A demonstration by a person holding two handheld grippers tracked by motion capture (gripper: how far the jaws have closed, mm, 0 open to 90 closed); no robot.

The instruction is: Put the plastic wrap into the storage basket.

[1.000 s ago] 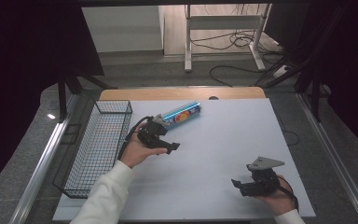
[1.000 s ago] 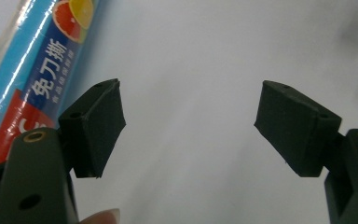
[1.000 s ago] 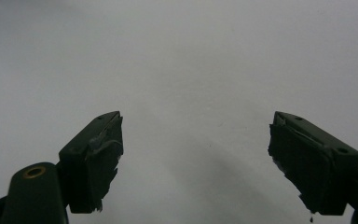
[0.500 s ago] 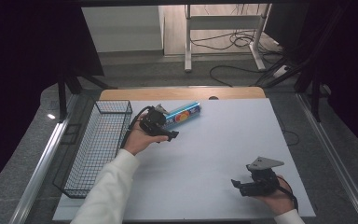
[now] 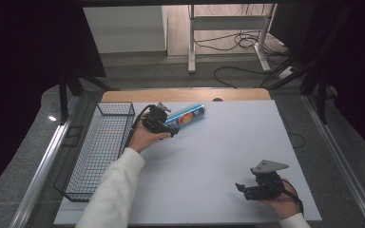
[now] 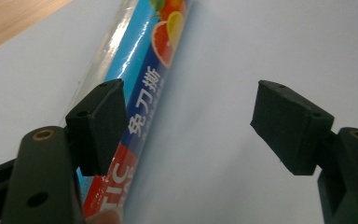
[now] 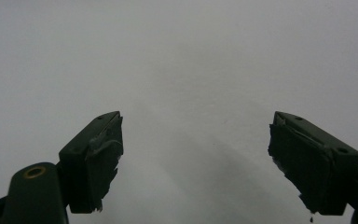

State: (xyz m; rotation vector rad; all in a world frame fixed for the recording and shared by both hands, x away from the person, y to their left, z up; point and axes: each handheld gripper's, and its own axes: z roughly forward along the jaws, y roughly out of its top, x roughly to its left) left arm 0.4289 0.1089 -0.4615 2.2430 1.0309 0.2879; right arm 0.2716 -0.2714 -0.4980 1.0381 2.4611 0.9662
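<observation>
The worktop (image 5: 209,156) was seen bearing a wire basket (image 5: 100,147). A blue roll (image 6: 140,88) (fruit-printed) was found beside the left gripper (image 6: 186,123), against its left-hand jaw, jaws spread wide, nothing clamped. The right gripper (image 7: 196,154) was held wide open, empty.

A lab or test room: a white-topped desk (image 5: 228,156) on grey carpet, loose cables (image 5: 247,45) on the floor, dark screens around.

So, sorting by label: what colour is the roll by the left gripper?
Mostly bright blue roll, with citrus pictures and a red end; clearest in the left gripper view.
</observation>
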